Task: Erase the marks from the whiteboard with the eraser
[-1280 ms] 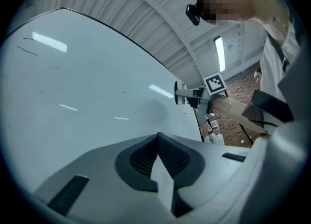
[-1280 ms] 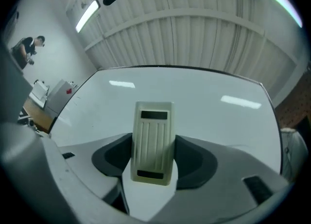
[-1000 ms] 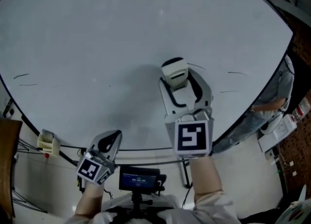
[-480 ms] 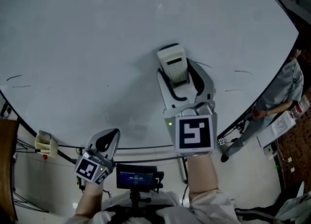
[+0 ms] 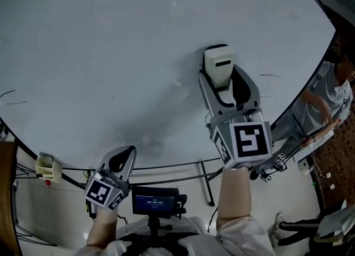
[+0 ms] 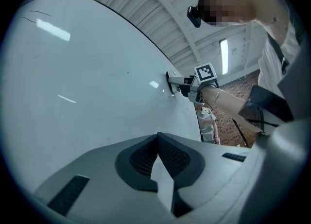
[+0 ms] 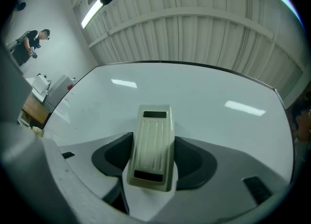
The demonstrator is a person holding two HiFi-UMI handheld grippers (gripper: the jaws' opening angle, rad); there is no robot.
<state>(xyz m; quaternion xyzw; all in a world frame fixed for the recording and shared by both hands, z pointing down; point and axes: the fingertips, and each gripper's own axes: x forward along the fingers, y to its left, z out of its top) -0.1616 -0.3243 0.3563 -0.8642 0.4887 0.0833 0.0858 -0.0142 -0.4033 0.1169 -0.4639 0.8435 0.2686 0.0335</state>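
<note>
White and glossy, the large upright whiteboard [image 5: 111,38] fills nearly the whole head view. The cream plastic block eraser [image 5: 218,65], ribbed along its back, is pressed flat against it right of centre. The right gripper [image 5: 221,78] holds this eraser by its long sides, jaws closed narrow on it, with the wiping face turned to the board; the right gripper view shows the eraser [image 7: 151,145] sitting lengthwise between the dark pads.

The eraser looks light and stiff, with a hard shell that could twist or slip under a sideways push. The two long edges near the middle seem the safest hold, and that is where the pads sit now.

A short faint dark stroke [image 5: 270,75] lies on the board just to the right of the right gripper. Two more thin strokes [image 5: 9,93] sit far off at the board's left edge, well beyond the left gripper [image 5: 123,160]. That gripper hangs low beneath the board's bottom edge, jaws shut together on nothing.

Past the right gripper, beyond the board's edge, a person in a grey shirt [image 5: 327,102] stands.
</note>
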